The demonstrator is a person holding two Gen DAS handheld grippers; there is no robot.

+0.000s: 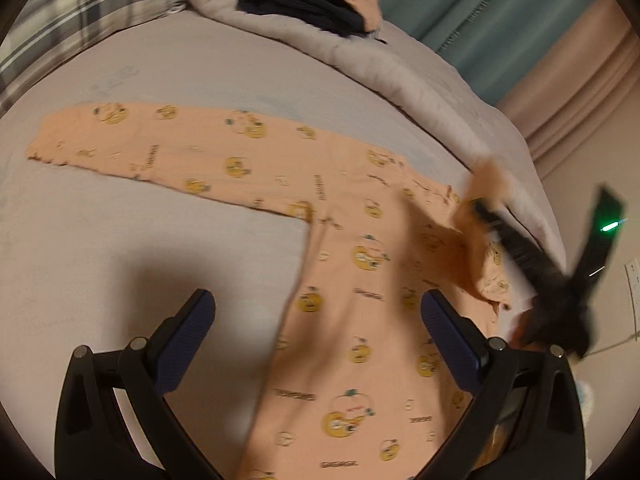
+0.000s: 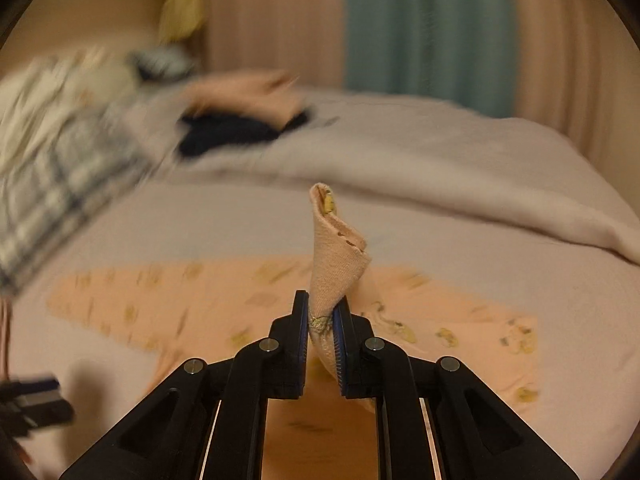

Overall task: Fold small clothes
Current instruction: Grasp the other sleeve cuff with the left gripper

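The shirt (image 1: 352,280), peach with yellow fruit prints, lies spread flat on the bed (image 1: 160,80). One sleeve (image 1: 160,148) stretches across the sheet toward the pillow end, and the body runs down toward the near edge.

The left wrist view shows the print and the flat sleeve fairly sharply. It also shows the shirt's other end lifted off the sheet near the duvet (image 1: 400,80), with the right gripper (image 1: 480,210) on it as a dark smeared shape. The right wrist view shows that grip close up: the right gripper's jaws are clamped on a raised cuff (image 2: 336,264), which stands up in a twisted fold above the fingertips. The pads (image 2: 340,332) press on cloth from both sides.

The left gripper (image 1: 316,344) hangs above the shirt's body with its jaws spread wide and nothing between them. The cloth passes under the gap and under the right-hand pad. In the right wrist view only a dark, blurred bit of it shows at the lower left edge.

A folded pile (image 1: 316,0), dark blue with peach on top, sits on the duvet at the far side. A plaid pillow (image 1: 72,20) lies at the far left corner.

The shirt's lower hem is cut off by the frame. Most of the right wrist view beyond the cuff is motion-blurred, and the printed words cannot be read.
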